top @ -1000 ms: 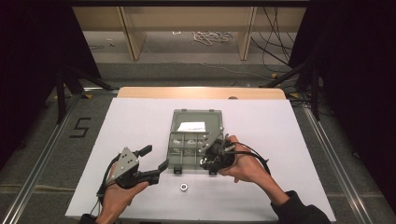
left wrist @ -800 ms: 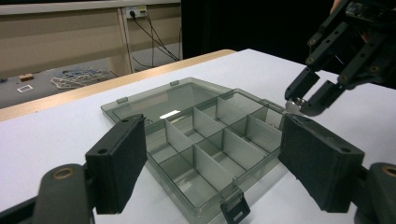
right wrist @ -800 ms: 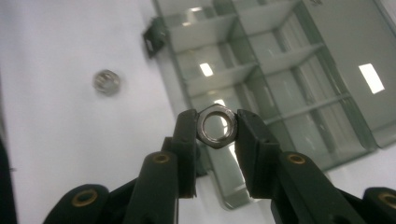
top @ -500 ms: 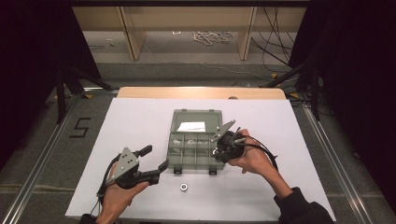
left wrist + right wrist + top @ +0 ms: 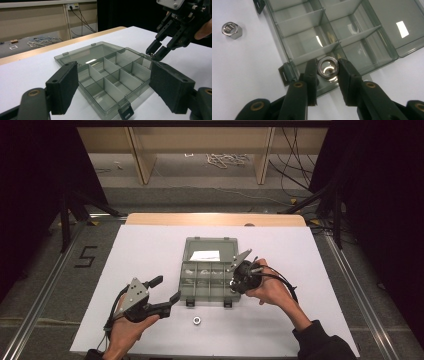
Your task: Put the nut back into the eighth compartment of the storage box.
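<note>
Steel nut, loose: lies on the white table (image 5: pixel 310 270) just in front of the box, between the two hands (image 5: pixel 197 320); seen again at the upper left of the right gripper view
Left gripper: (image 5: pixel 166 293) held low over the table at the box's front left corner, jaws pointing toward the box, wide apart with nothing between them; the hand (image 5: pixel 131 330) grips it from below and the forearm comes in from the near edge
Box: grey see-through plastic organiser (image 5: pixel 186 285) at mid table, lid lying open flat on the far side, compartments divided by thin walls and looking bare
Nut in grip: second steel nut (image 5: pixel 328 68) pinched between the right gripper's pads, poised over a compartment at the box's right edge
Right gripper: (image 5: pixel 234 283) closed on that nut, tilted down and leftward over the box rim; the hand (image 5: pixel 267 287) wraps the body from the right, wrist bent, sleeve trailing to the near right
Step in hand: judged to be placing the gripped nut into a compartment
Next move: likely calls for lowering the nut clear of the divider walls, then spreading the jaws; the loose nut would remain to collect
</note>
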A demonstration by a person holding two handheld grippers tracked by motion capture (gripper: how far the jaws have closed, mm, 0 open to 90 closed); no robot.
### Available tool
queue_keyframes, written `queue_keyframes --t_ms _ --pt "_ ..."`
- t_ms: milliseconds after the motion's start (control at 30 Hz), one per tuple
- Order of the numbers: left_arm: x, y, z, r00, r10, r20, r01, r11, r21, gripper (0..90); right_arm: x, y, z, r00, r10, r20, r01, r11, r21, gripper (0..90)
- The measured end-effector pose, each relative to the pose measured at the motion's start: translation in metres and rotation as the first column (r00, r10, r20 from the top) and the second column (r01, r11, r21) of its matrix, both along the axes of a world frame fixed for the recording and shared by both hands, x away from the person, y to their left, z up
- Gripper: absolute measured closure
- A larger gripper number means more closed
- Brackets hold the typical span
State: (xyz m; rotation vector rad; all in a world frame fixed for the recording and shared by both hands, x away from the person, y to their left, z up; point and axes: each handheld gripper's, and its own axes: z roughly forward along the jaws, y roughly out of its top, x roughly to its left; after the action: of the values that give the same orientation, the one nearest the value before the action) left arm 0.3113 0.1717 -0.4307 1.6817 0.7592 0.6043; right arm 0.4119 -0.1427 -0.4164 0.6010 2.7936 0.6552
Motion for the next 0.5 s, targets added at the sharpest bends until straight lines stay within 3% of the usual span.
queue_keyframes --t_ms 500 --pt "0.0 0.0 0.0 1.0 0.0 0.0 0.0 1.0 -0.003 22.3 0.0 0.008 -0.015 0.9992 0.029 -0.029 -0.03 0.9988 -0.039 70.3"
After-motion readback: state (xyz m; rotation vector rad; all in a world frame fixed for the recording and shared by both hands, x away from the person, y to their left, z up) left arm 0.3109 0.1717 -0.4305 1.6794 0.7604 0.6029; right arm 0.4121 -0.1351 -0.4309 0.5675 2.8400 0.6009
